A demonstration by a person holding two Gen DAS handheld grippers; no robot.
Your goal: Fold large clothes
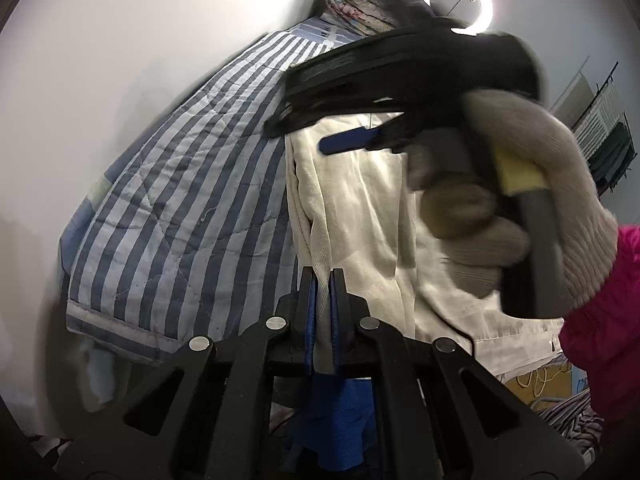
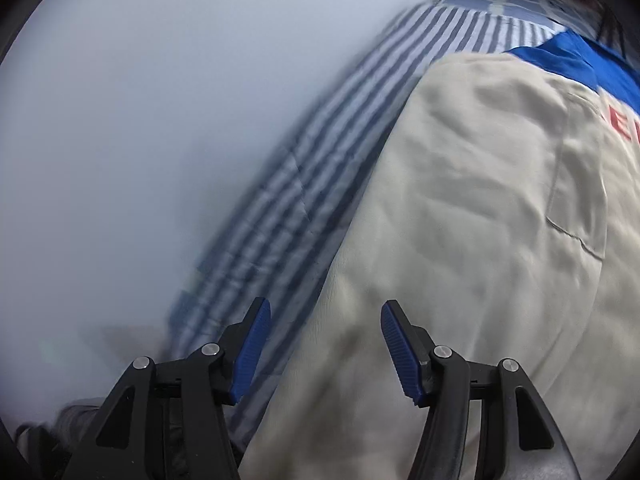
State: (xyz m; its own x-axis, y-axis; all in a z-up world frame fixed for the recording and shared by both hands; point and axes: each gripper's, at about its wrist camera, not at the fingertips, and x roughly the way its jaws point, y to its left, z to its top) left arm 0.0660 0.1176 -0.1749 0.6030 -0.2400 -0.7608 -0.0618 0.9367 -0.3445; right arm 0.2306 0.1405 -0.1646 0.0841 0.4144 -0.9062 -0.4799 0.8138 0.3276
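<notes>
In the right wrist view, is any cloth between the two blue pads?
No: the right gripper stands open above the cream-white garment, its pads gripping nothing.

The garment (image 1: pixel 360 208) is spread on the quilt (image 1: pixel 180 184) (toward its right side); a rolled blanket (image 1: pixel 356 8) is placed at the quilt's far end.
</notes>
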